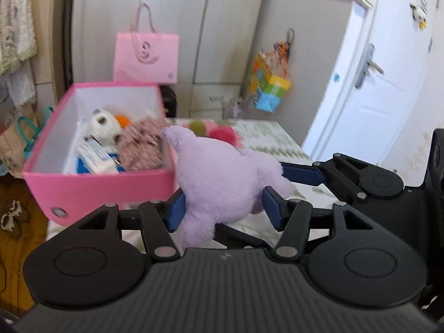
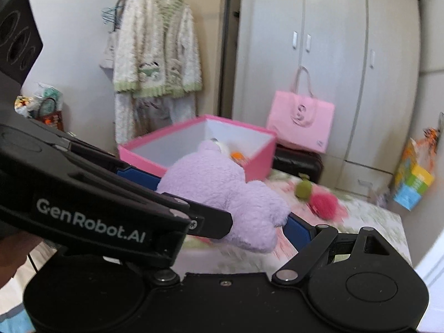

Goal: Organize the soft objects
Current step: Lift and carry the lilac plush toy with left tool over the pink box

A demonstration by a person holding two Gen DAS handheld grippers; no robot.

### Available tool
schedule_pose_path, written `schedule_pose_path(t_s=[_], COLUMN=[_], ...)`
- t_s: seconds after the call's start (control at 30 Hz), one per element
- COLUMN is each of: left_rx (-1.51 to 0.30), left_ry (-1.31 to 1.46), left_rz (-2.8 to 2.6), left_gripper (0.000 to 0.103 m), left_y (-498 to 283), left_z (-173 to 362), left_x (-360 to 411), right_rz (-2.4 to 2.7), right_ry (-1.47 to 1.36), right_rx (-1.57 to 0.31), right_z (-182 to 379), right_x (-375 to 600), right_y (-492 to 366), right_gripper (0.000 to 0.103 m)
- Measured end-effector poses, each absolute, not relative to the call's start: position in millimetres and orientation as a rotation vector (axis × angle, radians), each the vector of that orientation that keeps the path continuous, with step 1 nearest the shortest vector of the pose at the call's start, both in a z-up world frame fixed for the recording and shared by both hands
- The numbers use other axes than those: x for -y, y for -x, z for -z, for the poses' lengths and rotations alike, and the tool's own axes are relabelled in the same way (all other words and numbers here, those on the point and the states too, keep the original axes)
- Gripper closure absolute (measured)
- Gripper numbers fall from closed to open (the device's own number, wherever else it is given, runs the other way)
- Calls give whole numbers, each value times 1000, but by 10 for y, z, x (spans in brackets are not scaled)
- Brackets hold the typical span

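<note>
One "GenRobot.AI"-marked left gripper (image 1: 222, 202) pinches the purple plush (image 1: 219, 177); right gripper (image 2: 222, 202) state unclear.

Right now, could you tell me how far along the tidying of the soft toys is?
Partly done: the pink box already holds a white plush and a speckled plush. In hand: the left hand-held gripper grips the purple plush beside the box. Left: a green ball and red pom-pom on the bed.

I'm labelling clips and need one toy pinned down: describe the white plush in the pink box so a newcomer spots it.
Find the pink box on the floral bed. Inside, by its back wall, sits the white plush, with an orange ball and a speckled pink plush beside it. It alone is white with dark patches.
</note>
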State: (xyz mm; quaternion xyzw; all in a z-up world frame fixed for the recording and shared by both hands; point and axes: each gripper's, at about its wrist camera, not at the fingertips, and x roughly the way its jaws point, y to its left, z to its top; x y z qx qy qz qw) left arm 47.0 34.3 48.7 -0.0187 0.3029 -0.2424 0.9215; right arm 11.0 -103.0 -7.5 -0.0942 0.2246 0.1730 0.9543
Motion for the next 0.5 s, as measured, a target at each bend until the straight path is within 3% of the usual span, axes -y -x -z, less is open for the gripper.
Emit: schedule_pose_path(t_s=[0.5], left_rx=[-541], left_ry=[149], left_rz=[382], left_gripper=[45], left_y=[-1380], left_z=[-537], left_x=[-934], right_rz=[-473], right_ry=[184], right_rx=[-424], right_z=[-58], right_x=[525], right_y=[-1170], right_gripper=[12])
